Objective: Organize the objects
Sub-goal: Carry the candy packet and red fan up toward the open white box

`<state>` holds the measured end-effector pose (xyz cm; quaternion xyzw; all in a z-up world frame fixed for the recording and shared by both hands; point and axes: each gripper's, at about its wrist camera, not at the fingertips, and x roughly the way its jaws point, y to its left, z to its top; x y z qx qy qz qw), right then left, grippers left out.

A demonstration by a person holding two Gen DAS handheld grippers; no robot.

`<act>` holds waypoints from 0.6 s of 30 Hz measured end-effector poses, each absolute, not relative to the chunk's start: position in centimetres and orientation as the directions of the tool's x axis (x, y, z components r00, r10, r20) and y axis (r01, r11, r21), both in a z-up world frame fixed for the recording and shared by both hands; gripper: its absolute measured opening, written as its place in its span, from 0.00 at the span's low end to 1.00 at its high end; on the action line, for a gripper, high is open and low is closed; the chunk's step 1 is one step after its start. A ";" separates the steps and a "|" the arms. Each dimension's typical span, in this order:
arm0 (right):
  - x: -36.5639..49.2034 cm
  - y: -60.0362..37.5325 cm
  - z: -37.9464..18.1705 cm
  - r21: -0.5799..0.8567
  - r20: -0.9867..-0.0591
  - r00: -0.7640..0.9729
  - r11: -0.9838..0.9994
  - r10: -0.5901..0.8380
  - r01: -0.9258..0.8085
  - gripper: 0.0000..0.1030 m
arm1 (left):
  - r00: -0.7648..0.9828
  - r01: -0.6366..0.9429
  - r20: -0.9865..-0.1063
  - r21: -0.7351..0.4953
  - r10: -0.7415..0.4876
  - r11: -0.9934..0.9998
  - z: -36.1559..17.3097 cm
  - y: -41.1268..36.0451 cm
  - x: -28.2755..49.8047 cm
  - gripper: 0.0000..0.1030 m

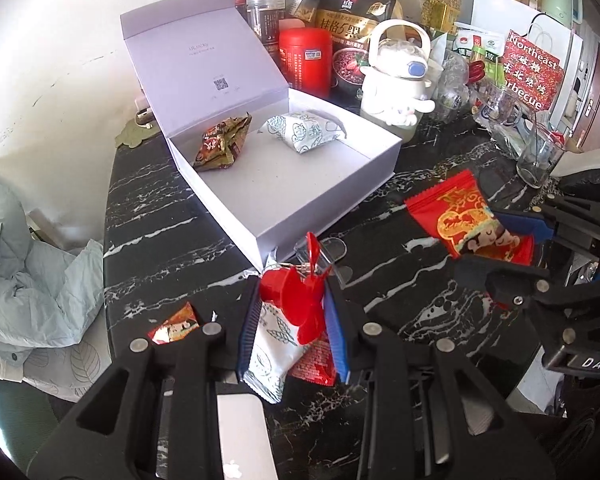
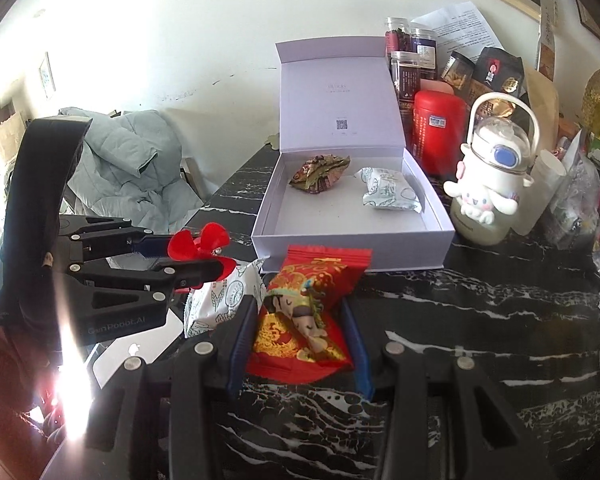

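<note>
1. Left gripper [image 1: 294, 312]: clamped on a small red propeller toy [image 1: 300, 300] and, with it, a white leaf-print packet [image 1: 270, 356] that hangs down between its fingers. A red wrapper [image 1: 316, 364] shows just behind the packet; I cannot tell whether it is held too.
2. White box [image 2: 352, 246]: open on the black marble tabletop [image 2: 480, 320], lid standing up at the far side. It lies ahead of both grippers, slightly right of the left one and just beyond the right one, its near wall facing them.
3. Inside the box, two things: a brown-green crumpled packet [image 2: 320, 172] at the left and a second white leaf-print packet [image 2: 388, 190] at the right, lying apart, with bare floor in the near half.
4. Right gripper [image 2: 300, 320]: closed on one red cartoon-figure snack packet [image 2: 304, 312], long axis pointing toward the box. This gripper seems the nearer to the box, so its packet likely goes in first.
5. Count: two white packets, one toy, one red cartoon packet held, and another small cartoon wrapper [image 1: 172, 326] on the tabletop at the near left.
</note>
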<state>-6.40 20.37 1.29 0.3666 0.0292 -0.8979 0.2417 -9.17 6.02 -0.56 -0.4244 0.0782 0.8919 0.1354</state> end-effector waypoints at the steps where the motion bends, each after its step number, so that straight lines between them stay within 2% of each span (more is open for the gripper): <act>1: -6.7 20.3 1.5 0.124 -0.670 -0.616 -0.880 -0.415 0.459 0.42 | -0.604 -0.307 -0.778 0.025 0.175 -0.951 -0.5 6.0 -9.4 0.29; 18: -12.5 20.0 3.0 0.118 -0.651 -0.622 -0.867 -0.436 0.484 0.42 | -0.628 -0.304 -0.763 0.055 0.157 -0.951 0.6 5.7 -15.2 0.29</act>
